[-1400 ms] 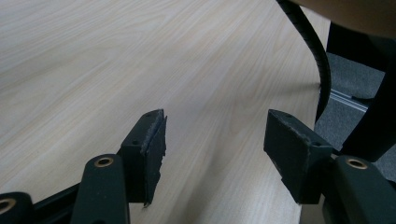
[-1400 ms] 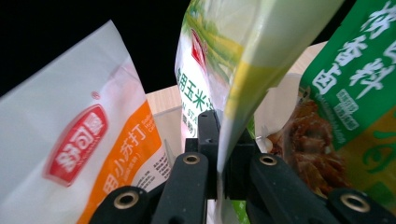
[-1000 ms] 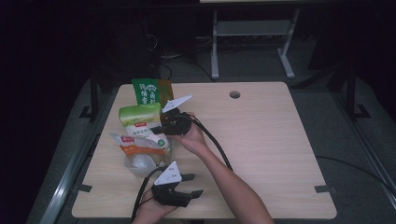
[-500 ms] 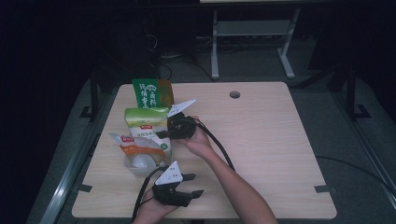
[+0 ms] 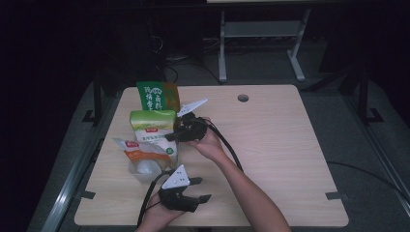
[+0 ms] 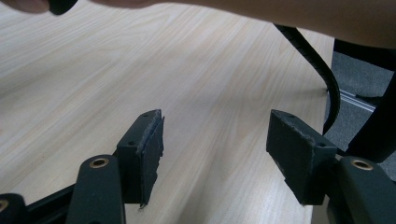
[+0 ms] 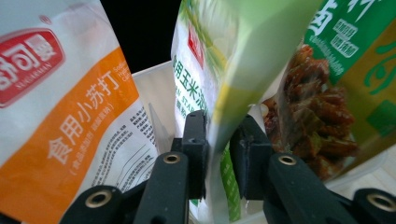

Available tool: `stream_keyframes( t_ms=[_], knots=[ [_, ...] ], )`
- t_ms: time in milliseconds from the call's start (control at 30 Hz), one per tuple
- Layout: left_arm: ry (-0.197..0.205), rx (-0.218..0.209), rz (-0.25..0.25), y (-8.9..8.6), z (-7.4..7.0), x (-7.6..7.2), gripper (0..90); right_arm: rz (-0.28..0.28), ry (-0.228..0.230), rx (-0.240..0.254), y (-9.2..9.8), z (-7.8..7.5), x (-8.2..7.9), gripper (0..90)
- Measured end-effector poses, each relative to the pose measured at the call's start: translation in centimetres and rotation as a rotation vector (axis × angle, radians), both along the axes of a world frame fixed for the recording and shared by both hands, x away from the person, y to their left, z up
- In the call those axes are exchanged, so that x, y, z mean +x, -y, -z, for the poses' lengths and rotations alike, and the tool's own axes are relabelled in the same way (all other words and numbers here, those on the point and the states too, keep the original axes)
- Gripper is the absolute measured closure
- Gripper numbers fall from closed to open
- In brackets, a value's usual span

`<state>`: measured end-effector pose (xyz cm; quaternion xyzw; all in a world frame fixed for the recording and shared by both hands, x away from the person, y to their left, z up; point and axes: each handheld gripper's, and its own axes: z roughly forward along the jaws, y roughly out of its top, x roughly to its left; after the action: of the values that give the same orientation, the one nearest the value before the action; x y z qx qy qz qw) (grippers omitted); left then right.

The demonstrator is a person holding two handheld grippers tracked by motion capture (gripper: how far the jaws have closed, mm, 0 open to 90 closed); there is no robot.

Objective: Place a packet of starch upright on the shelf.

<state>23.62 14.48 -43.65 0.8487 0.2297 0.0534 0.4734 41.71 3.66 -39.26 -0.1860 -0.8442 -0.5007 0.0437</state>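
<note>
Fingers of the right gripper (image 7: 217,154) have just been opening around the green pouch (image 5: 152,126), whose edge is between them, now loosely. The pouch stands upright at centre left of the high view, in the clear container (image 5: 145,176), so placing seems finished. The left gripper (image 5: 191,189) rests open and empty over the tabletop (image 5: 280,145).

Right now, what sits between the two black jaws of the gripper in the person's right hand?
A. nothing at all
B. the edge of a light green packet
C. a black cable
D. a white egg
B: in the right gripper view the light green packet's edge runs down between the jaws of the right gripper.
</note>
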Motion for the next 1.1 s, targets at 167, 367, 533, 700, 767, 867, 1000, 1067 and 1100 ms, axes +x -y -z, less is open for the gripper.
stream_keyframes(
  t_ms=[167,367,533,700,767,867,1000,1067,1100],
  knots=[
    [0.008,0.012,0.001,0.1,-0.1,0.1,35.2,0.002,0.004,-0.003,0.5,-0.4,-0.1,71.1],
    [0.011,0.017,0.0,0.2,-0.1,0.2,34.6,0.007,-0.007,0.001,1.1,-0.7,-0.2,65.6],
    [0.017,0.017,-0.005,0.3,-0.1,0.3,34.5,0.014,-0.004,0.002,2.0,-0.9,-0.2,62.7],
    [0.012,0.024,0.0,0.4,0.1,0.5,34.0,0.03,-0.001,0.011,3.0,-1.2,-0.3,56.6],
    [0.018,0.027,0.005,0.4,0.0,0.5,33.8,0.038,-0.006,0.01,3.5,-1.3,-0.4,55.2],
    [0.021,0.028,0.002,0.4,0.0,0.6,33.6,0.04,-0.002,0.011,4.2,-1.5,-0.4,52.9],
    [0.023,0.028,0.0,0.4,-0.1,0.6,33.5,0.057,0.006,0.01,5.2,-1.9,-0.6,50.8],
    [0.029,0.029,-0.002,0.4,-0.1,0.6,33.2,0.066,0.009,0.003,5.7,-2.1,-0.7,49.9],
    [0.032,0.03,-0.003,0.4,-0.1,0.6,32.8,0.068,0.013,0.006,6.1,-2.2,-0.7,49.7]
  ],
)
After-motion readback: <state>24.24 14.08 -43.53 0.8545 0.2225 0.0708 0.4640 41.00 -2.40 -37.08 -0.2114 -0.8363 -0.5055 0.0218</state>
